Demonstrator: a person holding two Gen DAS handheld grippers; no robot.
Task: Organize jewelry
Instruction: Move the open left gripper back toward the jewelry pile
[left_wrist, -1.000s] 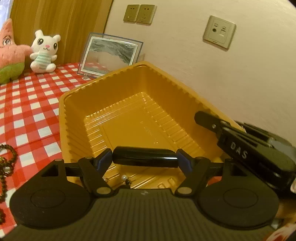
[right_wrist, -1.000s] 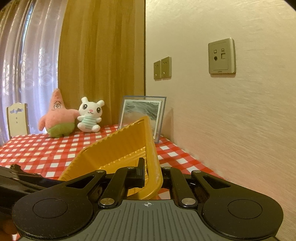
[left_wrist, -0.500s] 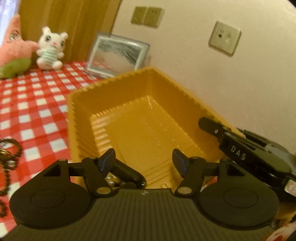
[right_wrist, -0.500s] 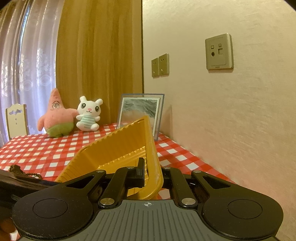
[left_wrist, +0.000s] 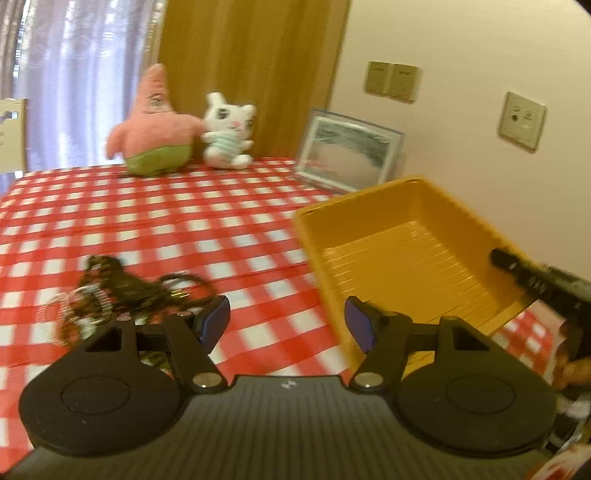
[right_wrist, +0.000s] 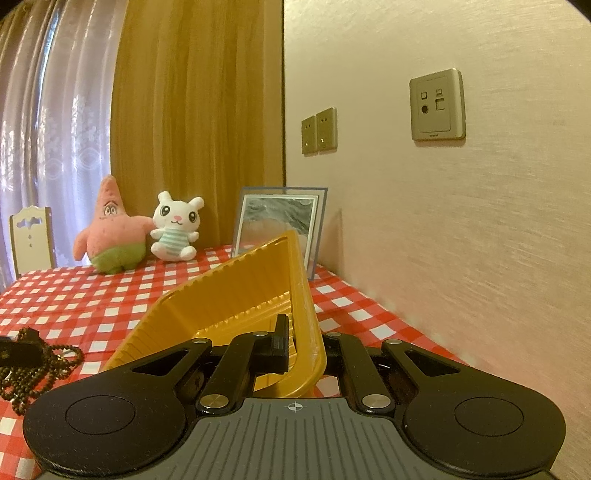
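Observation:
My right gripper (right_wrist: 303, 347) is shut on the near rim of the yellow plastic tray (right_wrist: 236, 295), holding it tilted with one side lifted off the table. In the left wrist view the tray (left_wrist: 399, 254) lies to the right with the right gripper (left_wrist: 535, 280) at its edge; its near end is hidden. My left gripper (left_wrist: 286, 317) hovers open and empty over the red-checked cloth, left of the tray. A tangle of dark bead strings and chains (left_wrist: 122, 295) lies just left of its left finger, also seen as beads (right_wrist: 40, 365) in the right wrist view.
A pink star plush (left_wrist: 155, 125), a white bunny plush (left_wrist: 227, 133) and a framed picture (left_wrist: 347, 151) stand along the table's far edge. The wall (right_wrist: 461, 240) runs close along the right side. A small white toy chair (right_wrist: 31, 240) stands far left.
The left gripper let go of a black oblong piece into the tray, then swung left out of the tray towards the bead pile. The right gripper kept still on the tray rim.

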